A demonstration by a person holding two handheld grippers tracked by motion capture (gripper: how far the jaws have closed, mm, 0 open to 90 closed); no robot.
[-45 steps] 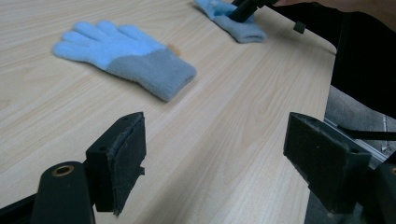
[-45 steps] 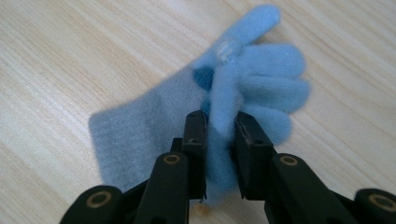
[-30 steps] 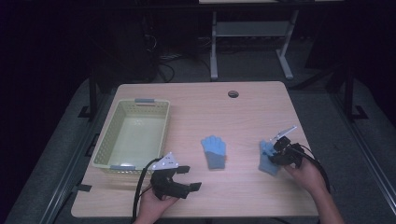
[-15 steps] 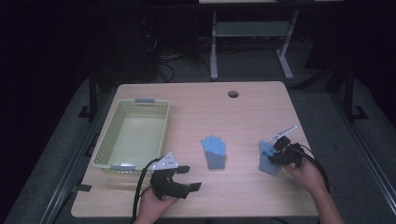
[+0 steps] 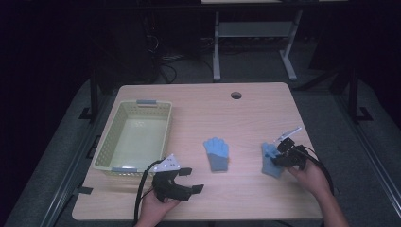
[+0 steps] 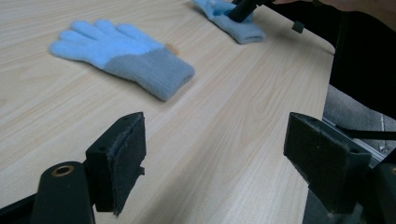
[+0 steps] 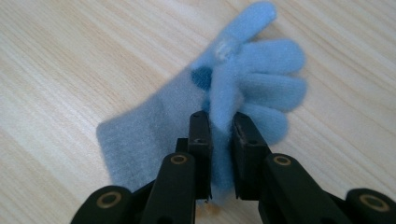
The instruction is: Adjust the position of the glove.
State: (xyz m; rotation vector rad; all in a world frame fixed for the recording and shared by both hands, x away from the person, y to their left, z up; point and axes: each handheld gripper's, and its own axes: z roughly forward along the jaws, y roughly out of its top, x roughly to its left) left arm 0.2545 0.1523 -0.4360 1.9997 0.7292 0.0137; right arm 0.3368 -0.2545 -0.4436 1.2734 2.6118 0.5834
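The right gripper point(image 7: 222, 128) pinches a fold of the glove point(image 7: 233, 102) at the bench's point(image 5: 246, 118) right edge, fingers pointing away from the person, cuff nearest. The left gripper point(image 6: 212, 158) stands spread.

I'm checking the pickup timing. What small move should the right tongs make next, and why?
Probably lift straight up: the right tongs are shut on a pinched fold of the right glove, which lies on the table.

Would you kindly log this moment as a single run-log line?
right claw: shut on right glove | left claw: open, idle | middle glove: flat on table | basket: empty
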